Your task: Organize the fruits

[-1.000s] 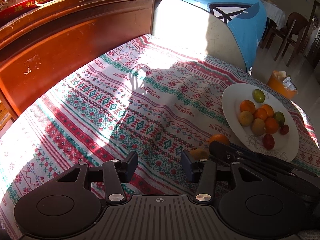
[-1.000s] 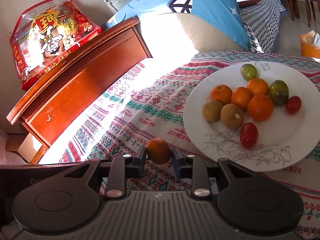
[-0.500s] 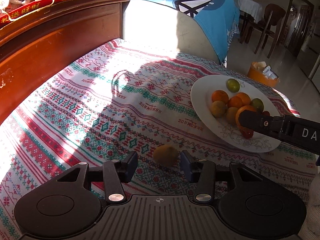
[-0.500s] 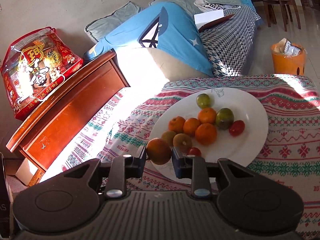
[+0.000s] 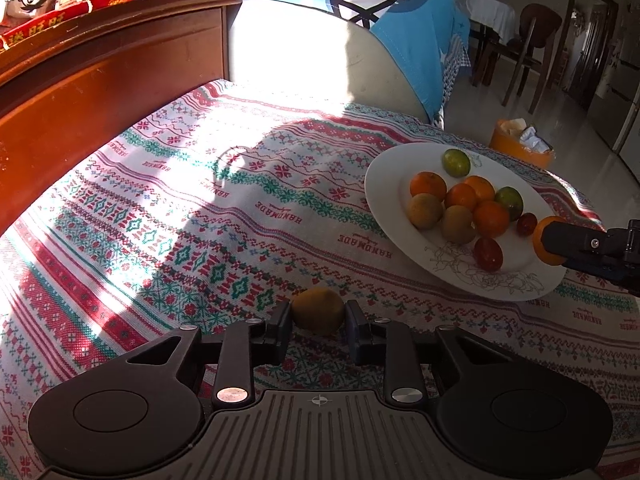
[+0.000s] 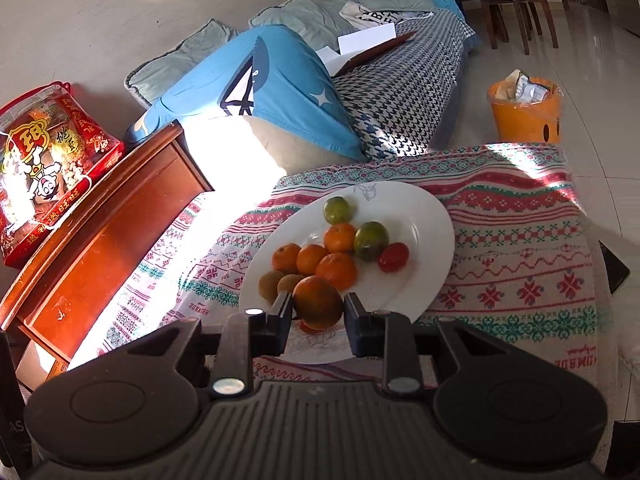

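Observation:
A brown-yellow kiwi-like fruit sits between the fingers of my left gripper, which is shut on it just above the patterned tablecloth. My right gripper is shut on an orange and holds it over the near rim of the white plate. The left wrist view shows the same right gripper with its orange at the plate's right side. On the plate lie several oranges, two brown fruits, two green fruits and two red ones.
A dark wooden cabinet borders the table on the left, with a red snack bag on top. A sofa with a blue cushion stands behind. An orange bin and chairs are on the floor beyond the table's far edge.
My left gripper has shut on the brown fruit, which lay loose between its open fingers. My right gripper has carried the orange from the cloth to above the plate.

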